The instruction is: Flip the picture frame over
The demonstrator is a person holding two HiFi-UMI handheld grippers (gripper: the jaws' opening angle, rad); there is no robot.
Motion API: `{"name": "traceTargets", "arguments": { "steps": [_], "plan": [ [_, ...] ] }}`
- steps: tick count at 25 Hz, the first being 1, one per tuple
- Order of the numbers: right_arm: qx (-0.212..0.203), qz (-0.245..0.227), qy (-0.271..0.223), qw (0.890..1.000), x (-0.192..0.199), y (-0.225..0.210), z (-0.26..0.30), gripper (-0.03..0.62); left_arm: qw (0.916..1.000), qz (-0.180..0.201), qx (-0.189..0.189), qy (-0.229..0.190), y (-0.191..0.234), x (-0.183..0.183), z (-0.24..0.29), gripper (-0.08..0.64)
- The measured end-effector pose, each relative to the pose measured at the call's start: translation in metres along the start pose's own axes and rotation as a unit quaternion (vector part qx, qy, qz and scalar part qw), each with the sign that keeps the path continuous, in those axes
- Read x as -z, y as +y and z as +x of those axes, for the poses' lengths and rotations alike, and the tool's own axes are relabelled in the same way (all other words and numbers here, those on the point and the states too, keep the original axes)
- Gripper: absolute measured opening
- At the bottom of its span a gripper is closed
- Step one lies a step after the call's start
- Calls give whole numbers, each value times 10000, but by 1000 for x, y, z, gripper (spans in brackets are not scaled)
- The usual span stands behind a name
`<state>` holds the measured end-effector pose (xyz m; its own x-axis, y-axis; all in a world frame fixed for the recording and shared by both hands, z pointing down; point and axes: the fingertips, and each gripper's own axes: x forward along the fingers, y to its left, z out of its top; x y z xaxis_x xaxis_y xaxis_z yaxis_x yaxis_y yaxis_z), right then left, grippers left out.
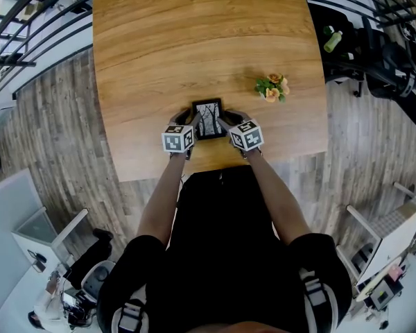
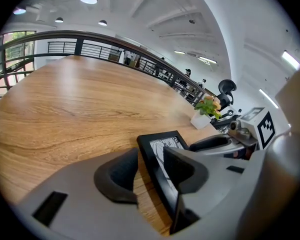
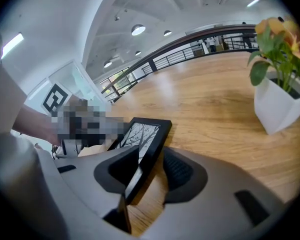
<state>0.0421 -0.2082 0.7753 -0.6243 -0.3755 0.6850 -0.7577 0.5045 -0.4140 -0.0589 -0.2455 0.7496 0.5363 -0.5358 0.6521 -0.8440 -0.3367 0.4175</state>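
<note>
A small black picture frame lies flat near the front edge of the wooden table, with its tree picture facing up. My left gripper straddles the frame's left edge and my right gripper straddles its right edge. In the left gripper view the frame runs between the jaws of the left gripper, and bare wood shows between the outer pad and the frame. In the right gripper view the frame sits between the jaws of the right gripper, with a gap at the outer pad. Both grippers are open.
A small potted flower in a white pot stands on the table to the right of the frame. The table's front edge is just behind the grippers. A green bottle lies off the table at the right, and railings run along the far side.
</note>
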Motion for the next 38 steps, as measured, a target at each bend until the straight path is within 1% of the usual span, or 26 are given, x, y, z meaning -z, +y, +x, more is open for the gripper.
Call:
{"name": "traceTargets", "arguments": {
  "steps": [6,12,17,18,19,20,23,26,29,31,35,38],
  "plan": [
    [70,59,-69,9999,7,-2,-11,165,10000,31,-35,-84,0,1,-10,164],
    [137,-18,-115,9998,13,4,-22,157,9998,106,8,-150,-6,6,-23,164],
    [189,-69,-184,9996,20,12,-30,83,9997,148,-54,-199,-3,16,-37,163],
    [197,-110,-175,9996,23,15,-32,79,9996,151,-55,-228,-3,18,-42,163],
    [197,-162,-159,9996,25,18,-35,73,9995,151,-50,-271,-4,18,-46,163],
    [190,-218,-144,9995,27,20,-37,50,9994,145,-40,-325,-5,18,-50,163],
    [200,-317,-176,9991,30,25,-45,8,9985,156,2,-522,-10,14,-62,161],
    [238,-375,-239,9987,30,30,-49,8,9976,183,-3,-669,-9,11,-73,143],
    [285,-566,-251,9977,28,37,-55,8,9973,213,-40,-696,-9,12,-81,115],
    [279,-637,-273,9972,27,42,-58,8,9973,229,-61,-693,-9,14,-85,66],
    [303,-708,-252,9967,30,47,-62,8,9972,329,-47,-667,-12,20,-92,48],
    [321,-795,-250,9960,30,53,-64,8,9972,428,38,-616,-17,23,-96,34]
  ]
}}
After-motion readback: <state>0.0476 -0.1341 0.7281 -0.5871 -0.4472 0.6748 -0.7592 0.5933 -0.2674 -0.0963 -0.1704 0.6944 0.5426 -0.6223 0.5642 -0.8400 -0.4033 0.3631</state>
